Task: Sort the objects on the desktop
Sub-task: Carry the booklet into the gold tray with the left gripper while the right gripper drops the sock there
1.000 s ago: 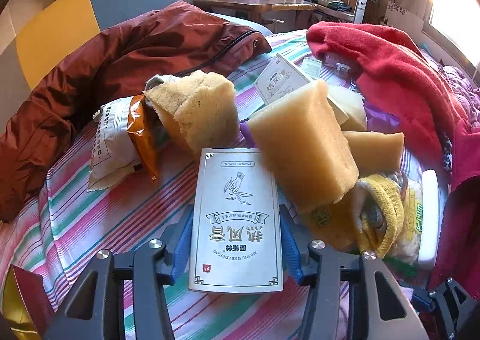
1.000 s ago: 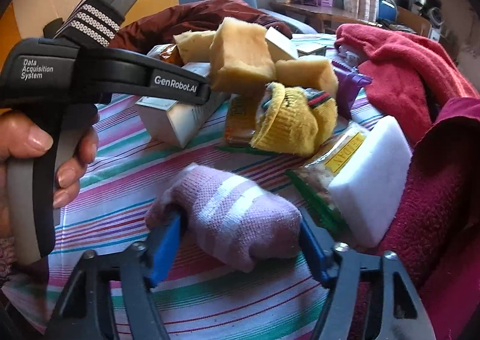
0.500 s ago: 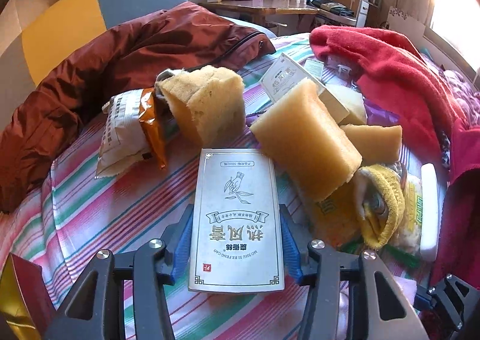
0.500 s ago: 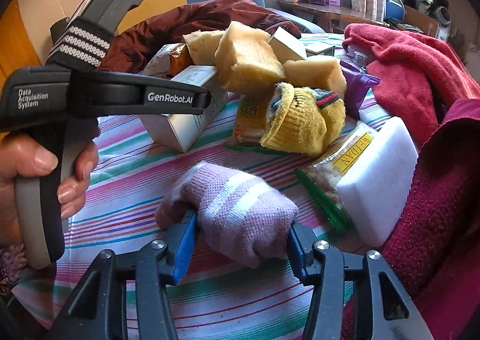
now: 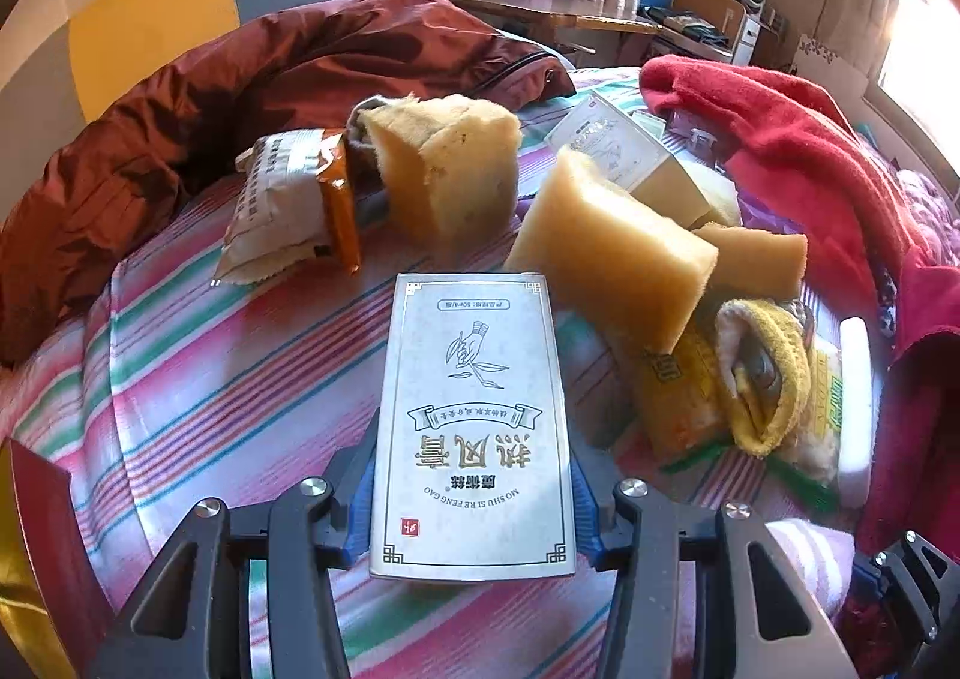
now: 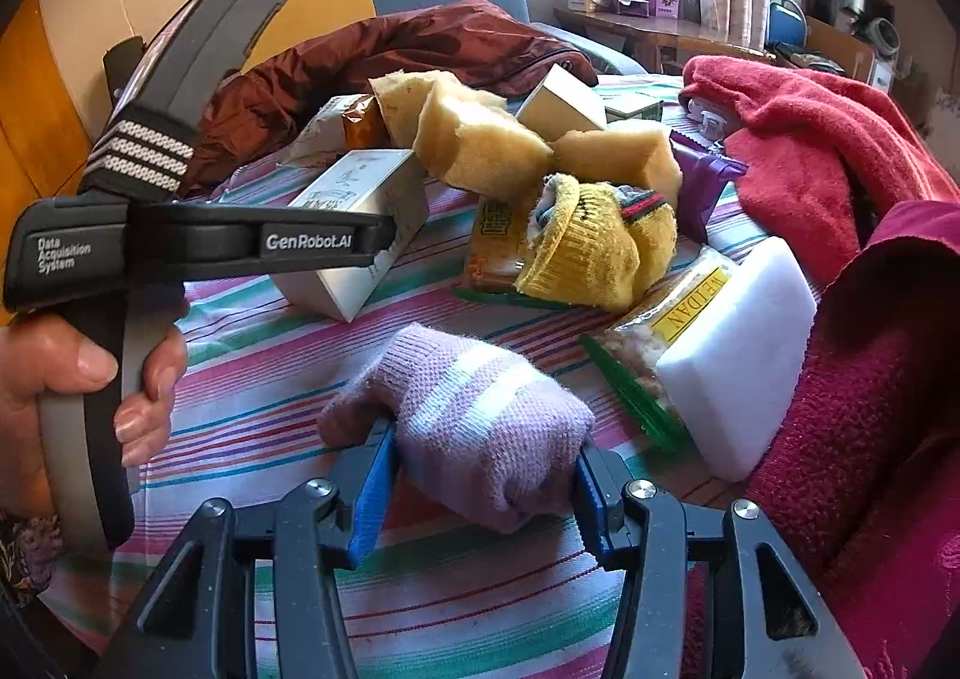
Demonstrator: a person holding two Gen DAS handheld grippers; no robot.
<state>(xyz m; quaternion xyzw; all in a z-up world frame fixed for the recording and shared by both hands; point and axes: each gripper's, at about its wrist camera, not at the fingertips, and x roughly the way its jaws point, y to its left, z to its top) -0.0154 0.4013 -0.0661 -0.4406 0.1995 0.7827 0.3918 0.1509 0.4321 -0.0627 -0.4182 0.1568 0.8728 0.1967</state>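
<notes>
**Both Grippers Loaded During Sort**

The left gripper [image 5: 474, 505] clamps a flat silver box [image 5: 474, 415] by its long edges, so the printed face stays level and clear of the striped cloth [image 5: 198, 379]. The right gripper [image 6: 480, 487] has its blue pads pressed into a rolled lilac sock [image 6: 480, 421] — soft goods compress, so the jaws stand narrow. The sock sits low over the cloth, near the white block [image 6: 738, 355]. The unsorted heap — foam pieces [image 5: 606, 253], yellow sock [image 6: 594, 247] — lies beyond both, presumably awaiting later picks.

Lived-in home — jacket [image 5: 252, 97], towel [image 5: 798, 139]
</notes>
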